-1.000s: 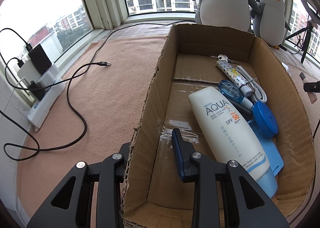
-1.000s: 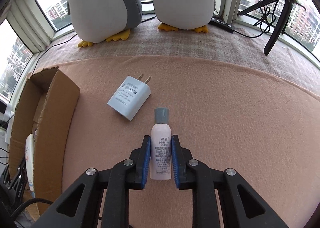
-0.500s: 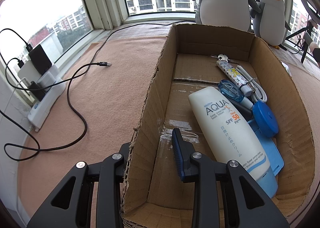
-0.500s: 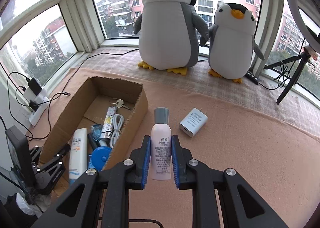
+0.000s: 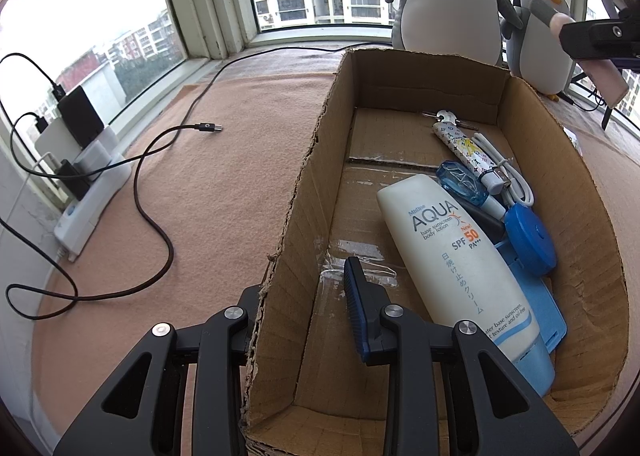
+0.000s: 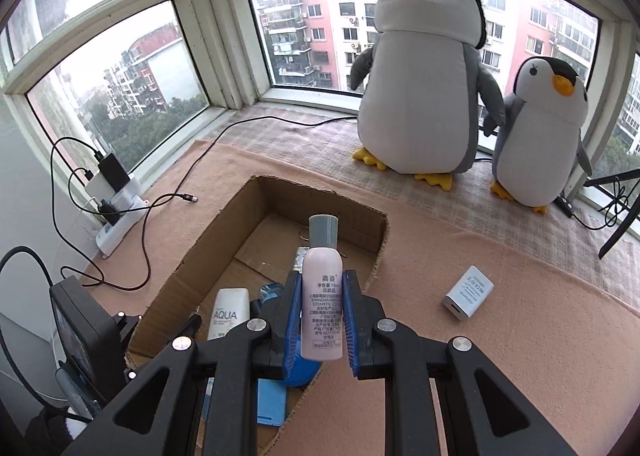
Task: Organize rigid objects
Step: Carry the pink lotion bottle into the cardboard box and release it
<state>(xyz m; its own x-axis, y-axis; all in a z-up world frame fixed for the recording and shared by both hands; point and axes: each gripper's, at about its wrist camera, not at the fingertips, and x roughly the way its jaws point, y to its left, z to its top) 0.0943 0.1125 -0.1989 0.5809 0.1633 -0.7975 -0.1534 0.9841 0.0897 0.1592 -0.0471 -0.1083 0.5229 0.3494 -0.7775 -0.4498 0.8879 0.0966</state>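
My right gripper (image 6: 322,276) is shut on a small pink bottle (image 6: 322,296) with a grey cap, held upright in the air over the near end of the open cardboard box (image 6: 192,276). From the left wrist view the same bottle (image 5: 600,72) shows at the upper right, above the box's right wall. My left gripper (image 5: 304,284) is shut on the box's left wall (image 5: 312,184), one finger inside and one outside. Inside lie a white sunscreen tube (image 5: 452,248), a blue round case (image 5: 528,240), a patterned tube (image 5: 464,144) and a white cable (image 5: 508,176).
A white charger plug (image 6: 468,292) lies on the pink mat right of the box. Two plush penguins (image 6: 420,88) stand by the window behind it. A power strip (image 5: 92,192) with a loose black cable (image 5: 152,192) sits at the left. Tripod legs (image 6: 616,216) are at the far right.
My right gripper lifted the pink bottle off the mat beside the plug and carried it left, over the box. The left gripper stayed clamped on the box wall.
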